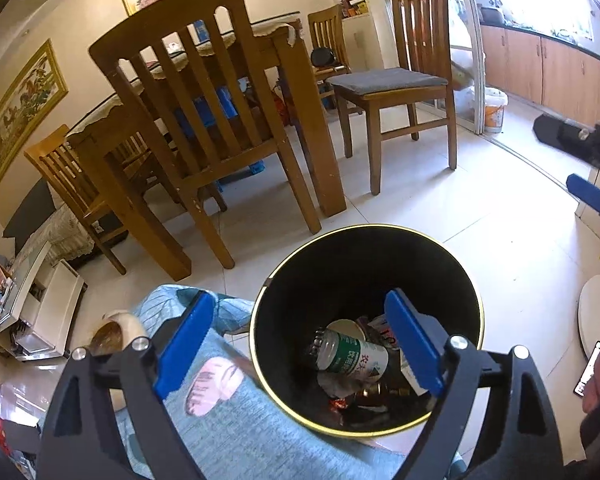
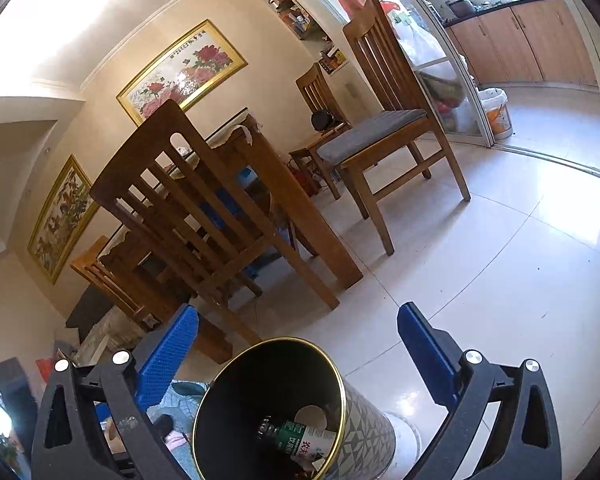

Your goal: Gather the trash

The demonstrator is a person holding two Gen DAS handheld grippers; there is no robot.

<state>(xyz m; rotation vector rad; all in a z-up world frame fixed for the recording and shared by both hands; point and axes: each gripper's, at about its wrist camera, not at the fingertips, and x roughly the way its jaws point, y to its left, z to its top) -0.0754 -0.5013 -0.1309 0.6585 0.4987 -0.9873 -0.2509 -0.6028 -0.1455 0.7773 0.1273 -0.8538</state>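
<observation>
One trash bin (image 1: pixel 452 280), one bottle (image 1: pixel 350 354) inside; four chairs (image 1: pixel 204 120)

Both wrist views above bin (image 1: pixel 452 256)

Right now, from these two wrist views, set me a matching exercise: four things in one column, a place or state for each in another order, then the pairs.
Things:
1. clear plastic bottle with green label
2. black round bin with gold rim
3. grey seat cushion
4. left gripper

Places or states:
A. on a wooden chair
B. lying inside the bin
C. open, empty, above the bin
D. standing on the tiled floor

Pairs: 1-B, 2-D, 3-A, 4-C
</observation>
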